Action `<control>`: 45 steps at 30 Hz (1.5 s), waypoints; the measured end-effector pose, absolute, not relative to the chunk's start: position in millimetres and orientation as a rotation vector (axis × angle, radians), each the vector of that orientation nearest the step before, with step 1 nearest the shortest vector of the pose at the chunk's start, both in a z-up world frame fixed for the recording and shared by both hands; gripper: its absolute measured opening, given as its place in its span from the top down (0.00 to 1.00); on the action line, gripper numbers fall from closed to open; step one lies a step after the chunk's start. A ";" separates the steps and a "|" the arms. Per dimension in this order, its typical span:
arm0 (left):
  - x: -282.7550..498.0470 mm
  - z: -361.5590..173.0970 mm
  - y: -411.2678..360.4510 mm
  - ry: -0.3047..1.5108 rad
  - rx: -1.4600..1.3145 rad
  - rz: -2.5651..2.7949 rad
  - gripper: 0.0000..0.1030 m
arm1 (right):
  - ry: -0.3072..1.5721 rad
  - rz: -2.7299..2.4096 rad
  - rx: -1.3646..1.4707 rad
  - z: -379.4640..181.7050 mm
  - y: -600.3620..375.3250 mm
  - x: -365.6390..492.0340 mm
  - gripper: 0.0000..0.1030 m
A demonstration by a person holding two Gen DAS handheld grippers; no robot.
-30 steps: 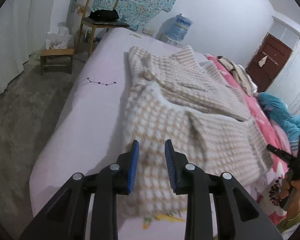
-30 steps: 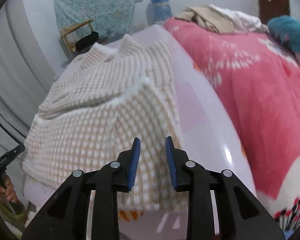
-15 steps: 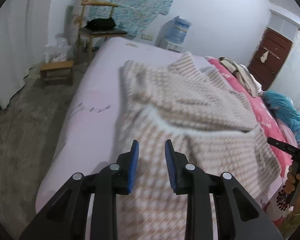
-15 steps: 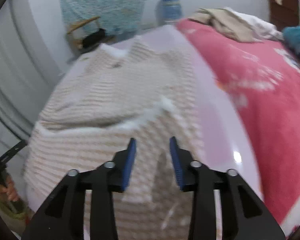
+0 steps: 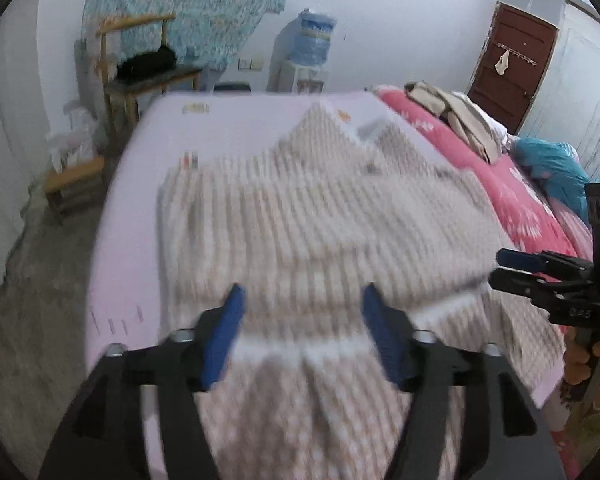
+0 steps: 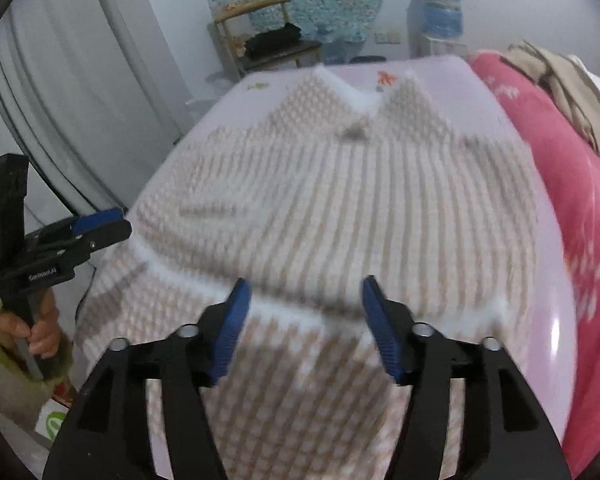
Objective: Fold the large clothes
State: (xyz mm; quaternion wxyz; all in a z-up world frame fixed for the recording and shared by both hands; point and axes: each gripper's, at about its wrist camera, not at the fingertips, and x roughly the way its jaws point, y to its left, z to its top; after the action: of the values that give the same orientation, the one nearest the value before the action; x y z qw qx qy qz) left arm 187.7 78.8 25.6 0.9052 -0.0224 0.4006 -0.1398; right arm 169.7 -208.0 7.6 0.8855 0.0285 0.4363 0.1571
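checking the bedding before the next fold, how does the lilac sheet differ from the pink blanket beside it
The lilac sheet is pale and mostly plain, with only a few small prints; the pink blanket is bright with white floral marks. The sheet carries the beige checked garment; the blanket carries a heap of tan clothes. The sheet lies on the curtain side, the blanket on the door side. Both cover the same bed.

I see the beige-and-white checked knit garment lying on the lilac bed sheet, its white-trimmed collar toward the far edge. A fold of it lies across the body. Its lower part hangs over the near edge; motion blur hides finer detail.
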 end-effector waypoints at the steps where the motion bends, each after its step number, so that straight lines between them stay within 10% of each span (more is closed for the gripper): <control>1: 198.2 32.2 76.3 0.817 -0.032 -0.280 0.27 | 0.904 0.328 0.059 15.9 -211.3 182.7 0.35; 22: 516.6 0.6 -0.7 1.035 -0.158 -0.254 0.30 | 1.081 0.168 0.181 6.0 -255.8 471.7 0.39; 31: 513.4 -6.8 -9.1 1.055 -0.212 -0.342 0.84 | 1.120 0.183 0.148 2.5 -256.3 470.5 0.88; 45: 372.8 55.2 -18.1 0.879 0.104 -0.514 0.90 | 0.992 0.368 0.020 53.7 -246.9 341.1 0.90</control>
State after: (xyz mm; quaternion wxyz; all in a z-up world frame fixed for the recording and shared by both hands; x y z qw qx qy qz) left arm 372.8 -18.1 55.2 0.8718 0.0499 0.4206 -0.2460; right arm 341.1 -246.9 53.7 0.8632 0.0097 0.4734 0.1754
